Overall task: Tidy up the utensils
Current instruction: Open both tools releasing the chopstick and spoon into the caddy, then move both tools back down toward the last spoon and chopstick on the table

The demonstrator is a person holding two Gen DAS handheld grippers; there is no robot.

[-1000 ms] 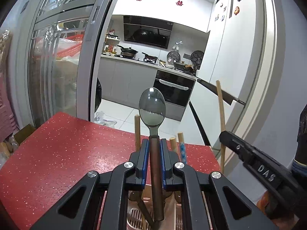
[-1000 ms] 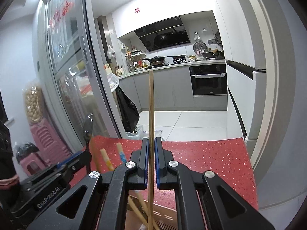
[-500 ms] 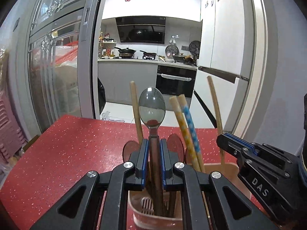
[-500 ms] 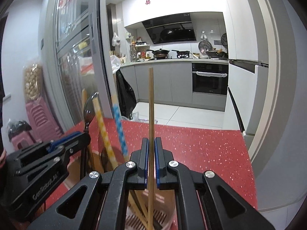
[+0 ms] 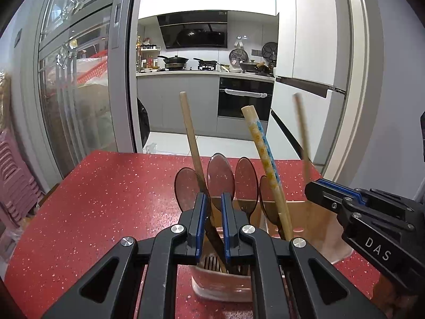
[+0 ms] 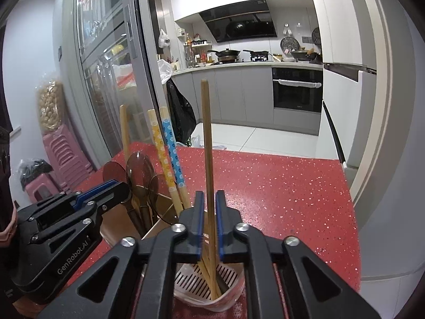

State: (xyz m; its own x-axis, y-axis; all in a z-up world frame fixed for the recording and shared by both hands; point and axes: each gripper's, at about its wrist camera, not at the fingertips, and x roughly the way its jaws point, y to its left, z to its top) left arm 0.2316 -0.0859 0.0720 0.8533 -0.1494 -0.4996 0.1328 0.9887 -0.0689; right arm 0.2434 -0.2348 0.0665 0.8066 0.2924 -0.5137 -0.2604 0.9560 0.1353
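Note:
A pink utensil holder [image 5: 223, 287] stands on the red speckled counter [image 5: 106, 199]; it also shows in the right wrist view [image 6: 228, 292]. Several brown spoons [image 5: 245, 183] and patterned chopsticks [image 5: 263, 154] stand in it. My left gripper [image 5: 212, 228] is open just above the holder, with the spoon [image 5: 220, 178] standing between its jaws, its handle in the holder. My right gripper [image 6: 209, 218] is open around a wooden chopstick [image 6: 205, 143] whose lower end rests in the holder. Each gripper shows in the other's view, left [image 6: 79, 212] and right [image 5: 358, 212].
A glass sliding door [image 5: 79, 93] stands at the left. The counter's far edge [image 5: 186, 154] drops to a tiled kitchen floor, with a fridge [image 5: 305, 79] at the right. Pink stools [image 6: 61, 156] are stacked left of the counter.
Both grippers came down over the holder, lowering the spoon and the chopstick into it. Both sets of jaws opened and let them go.

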